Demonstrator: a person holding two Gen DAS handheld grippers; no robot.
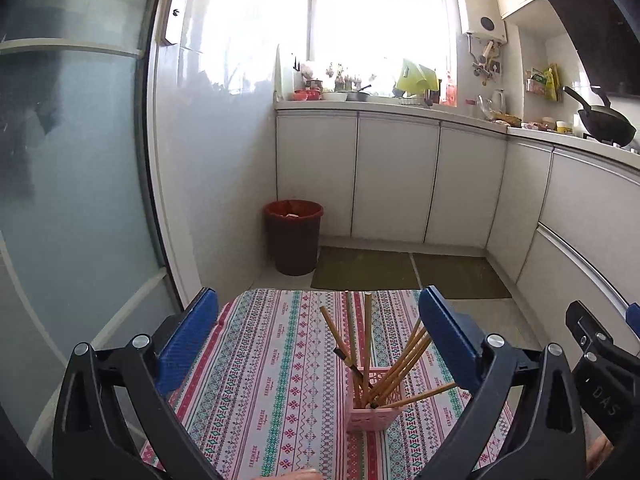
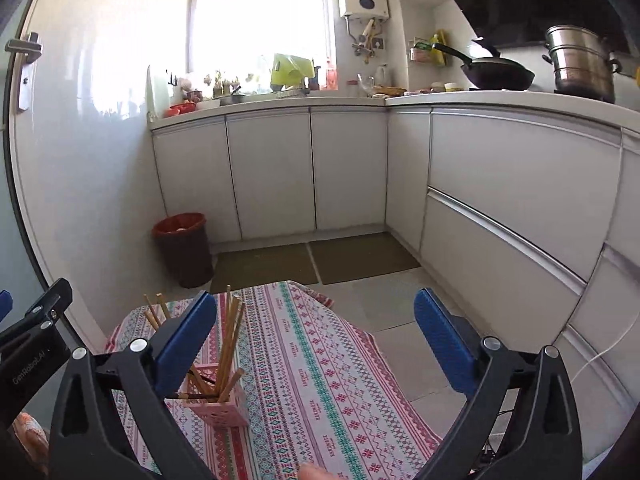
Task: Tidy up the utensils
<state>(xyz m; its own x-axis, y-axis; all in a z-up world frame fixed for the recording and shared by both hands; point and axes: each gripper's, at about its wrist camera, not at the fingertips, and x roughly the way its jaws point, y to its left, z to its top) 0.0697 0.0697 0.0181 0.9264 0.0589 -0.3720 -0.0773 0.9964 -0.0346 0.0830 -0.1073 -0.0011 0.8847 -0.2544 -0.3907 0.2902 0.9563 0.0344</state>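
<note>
While both of my tools hang spread and empty, the left tool (image 1: pixel 318 332) frames a pink lattice holder (image 1: pixel 370 408) bristling with wooden chopsticks (image 1: pixel 400 364); from the right tool (image 2: pixel 316 336) it sits beside my left blue ribbed pad. It stands upright on the worktop's patterned woven cloth (image 1: pixel 272 360). Beyond, a brown ribbed bin (image 1: pixel 293 236) with a red liner stands against glossy white cabinets (image 1: pixel 396 180).

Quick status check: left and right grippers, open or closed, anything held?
Left gripper: open, holding nothing; the pink holder of chopsticks stands on the table ahead of it.
Right gripper: open, holding nothing.
</note>
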